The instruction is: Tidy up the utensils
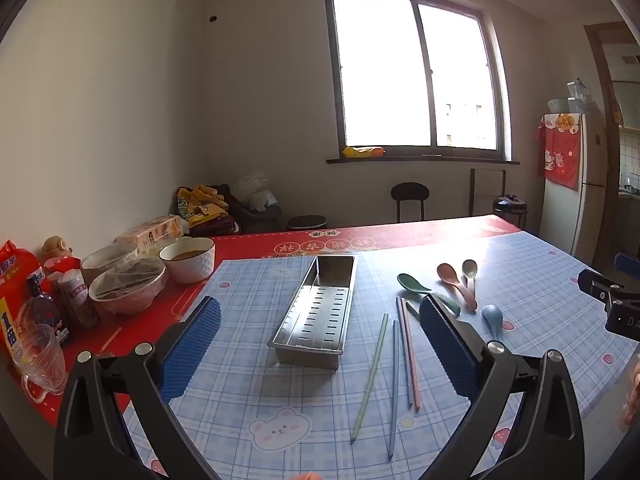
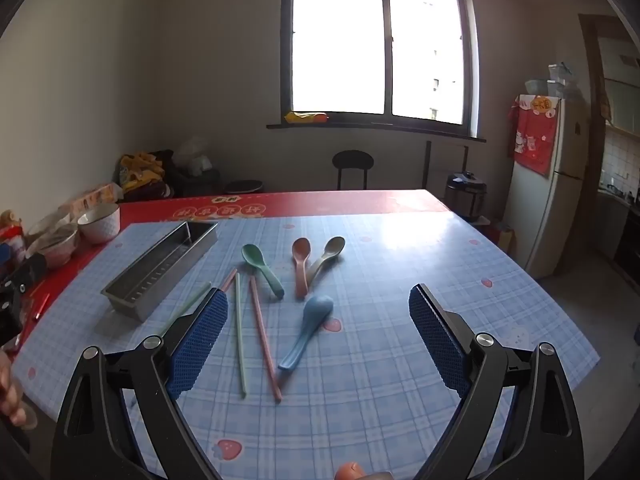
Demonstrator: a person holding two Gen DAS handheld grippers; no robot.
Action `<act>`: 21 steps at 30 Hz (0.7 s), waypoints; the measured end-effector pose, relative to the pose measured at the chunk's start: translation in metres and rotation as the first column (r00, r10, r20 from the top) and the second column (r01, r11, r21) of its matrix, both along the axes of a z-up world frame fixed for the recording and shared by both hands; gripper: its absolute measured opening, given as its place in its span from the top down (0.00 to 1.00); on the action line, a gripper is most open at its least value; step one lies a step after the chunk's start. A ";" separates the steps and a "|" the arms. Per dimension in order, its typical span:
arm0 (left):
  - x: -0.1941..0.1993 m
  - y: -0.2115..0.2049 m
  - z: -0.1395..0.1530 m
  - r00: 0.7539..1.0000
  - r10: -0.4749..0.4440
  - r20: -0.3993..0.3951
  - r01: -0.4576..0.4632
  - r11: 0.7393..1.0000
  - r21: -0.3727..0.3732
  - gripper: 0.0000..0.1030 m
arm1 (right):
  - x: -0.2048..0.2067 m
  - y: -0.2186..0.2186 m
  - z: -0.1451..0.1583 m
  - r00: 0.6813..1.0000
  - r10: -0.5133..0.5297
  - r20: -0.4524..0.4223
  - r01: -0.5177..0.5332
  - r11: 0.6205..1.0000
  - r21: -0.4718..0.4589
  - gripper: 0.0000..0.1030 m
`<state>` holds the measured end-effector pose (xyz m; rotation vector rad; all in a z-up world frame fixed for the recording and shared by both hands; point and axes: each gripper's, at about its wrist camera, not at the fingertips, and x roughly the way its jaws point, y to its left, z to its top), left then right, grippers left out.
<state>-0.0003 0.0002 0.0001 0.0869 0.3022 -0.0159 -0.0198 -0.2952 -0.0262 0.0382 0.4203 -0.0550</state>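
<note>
An empty perforated steel tray (image 1: pixel 316 312) sits on the blue checked mat; it also shows in the right wrist view (image 2: pixel 160 268). Right of it lie several pastel chopsticks (image 1: pixel 370 376) (image 2: pixel 262 332) and spoons: green (image 1: pixel 412 283) (image 2: pixel 260 264), pink (image 1: pixel 454 278) (image 2: pixel 301 262), olive (image 1: pixel 469 270) (image 2: pixel 328 256), blue (image 1: pixel 493 318) (image 2: pixel 310 328). My left gripper (image 1: pixel 320 344) is open and empty above the mat, just in front of the tray. My right gripper (image 2: pixel 318 340) is open and empty, above the blue spoon.
Bowls (image 1: pixel 188 258), a glass cup (image 1: pixel 38 356), bottles and snack packs (image 1: pixel 12 292) crowd the table's left side on the red cloth (image 1: pixel 400 236). The right gripper's body (image 1: pixel 612 300) shows at the right edge. A stool (image 2: pixel 352 166) and fridge (image 2: pixel 548 184) stand beyond the table.
</note>
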 end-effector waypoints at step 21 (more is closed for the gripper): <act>-0.008 0.002 0.009 1.000 -0.016 0.027 0.017 1.000 -0.010 0.06 | -0.004 -0.001 0.006 1.000 -0.019 0.008 0.019 1.000 -0.009 0.13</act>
